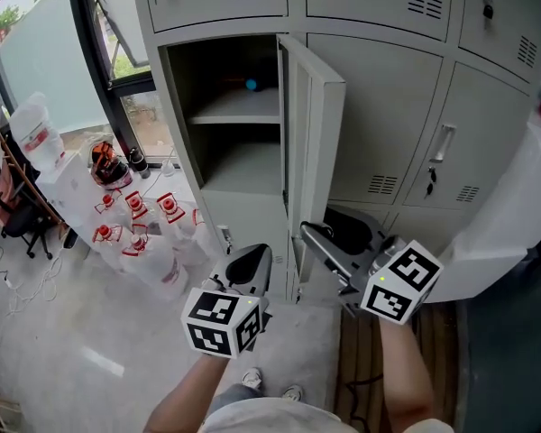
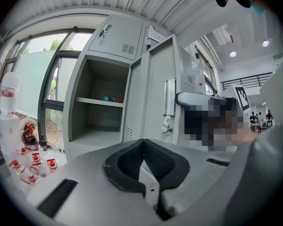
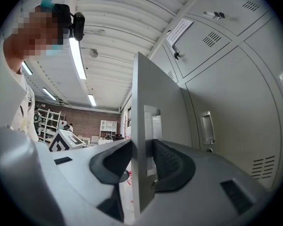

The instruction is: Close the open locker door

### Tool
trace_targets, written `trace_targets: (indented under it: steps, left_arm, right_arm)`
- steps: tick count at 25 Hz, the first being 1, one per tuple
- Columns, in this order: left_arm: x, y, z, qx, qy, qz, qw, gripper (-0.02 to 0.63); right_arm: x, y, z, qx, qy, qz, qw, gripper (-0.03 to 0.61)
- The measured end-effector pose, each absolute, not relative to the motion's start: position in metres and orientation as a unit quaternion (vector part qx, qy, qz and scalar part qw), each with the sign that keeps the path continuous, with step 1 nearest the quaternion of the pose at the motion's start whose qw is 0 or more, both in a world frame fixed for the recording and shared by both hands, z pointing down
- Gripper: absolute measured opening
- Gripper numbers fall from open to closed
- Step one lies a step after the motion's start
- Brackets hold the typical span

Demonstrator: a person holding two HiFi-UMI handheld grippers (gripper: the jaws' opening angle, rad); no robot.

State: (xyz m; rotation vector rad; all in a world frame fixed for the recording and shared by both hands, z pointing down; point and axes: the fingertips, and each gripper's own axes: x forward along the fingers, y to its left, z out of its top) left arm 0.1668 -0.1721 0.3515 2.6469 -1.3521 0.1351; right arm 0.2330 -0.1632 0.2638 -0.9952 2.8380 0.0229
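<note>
Grey locker bank (image 1: 392, 106) beside window, concrete floor, bottles (image 1: 135, 219) at left. Locker door (image 1: 311, 142) swung out, well open, compartment exposed. Right gripper (image 1: 317, 234) pinches door's lower free edge, likely for leverage to swing it shut. Left gripper (image 1: 251, 267) pressed together, empty, hangs just beside door.

Holds door (image 1: 311, 142) edge between right gripper (image 1: 317, 225) jaws, left gripper (image 1: 251, 262) just left, locker (image 1: 239, 165) behind, bottles (image 1: 131, 210) on floor (image 1: 63, 332) far left.
</note>
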Motion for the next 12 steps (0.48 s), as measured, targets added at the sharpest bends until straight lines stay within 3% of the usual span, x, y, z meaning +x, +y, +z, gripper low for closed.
trace_targets:
  steps: [12]
  left_arm:
    - [0.130, -0.169, 0.355, 0.862, -0.497, 0.043, 0.088, 0.006]
  right_arm:
    - [0.184, -0.165, 0.264, -0.293, 0.954, 0.023, 0.065, 0.137]
